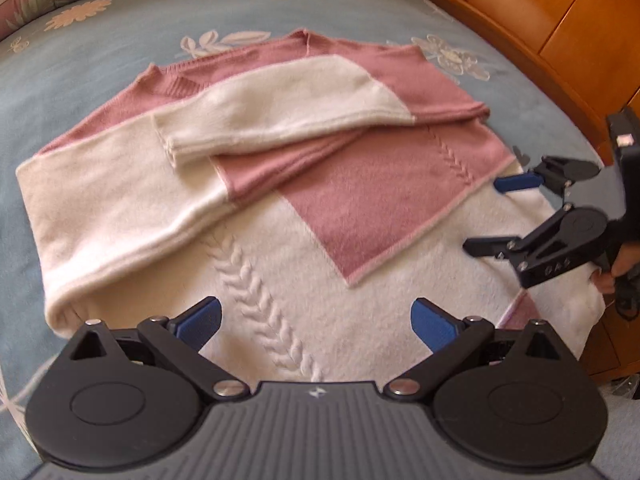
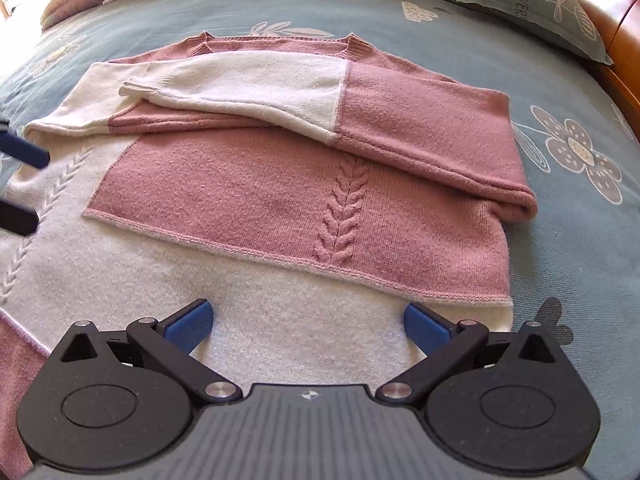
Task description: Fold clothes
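A pink and cream knitted sweater [image 1: 360, 216] [image 2: 280, 184] lies flat on the bed with both sleeves folded across its chest. The cream sleeve [image 2: 248, 84] rests on top, cuff toward the left. My left gripper [image 1: 316, 320] hovers open over the cream hem area beside a cable-knit braid. My right gripper [image 2: 308, 324] is open above the cream hem band near the sweater's right corner. In the left wrist view the right gripper [image 1: 486, 216] shows at the sweater's right edge, jaws apart. The left gripper's fingertips [image 2: 24, 152] show at the left edge of the right wrist view.
The sweater lies on a blue floral bedspread [image 1: 100, 60] [image 2: 568, 152]. A grey-green pillow [image 2: 536, 4] sits at the back right. A wooden bed frame [image 1: 560, 20] runs along the right side. A person's hand [image 1: 616, 272] holds the right gripper.
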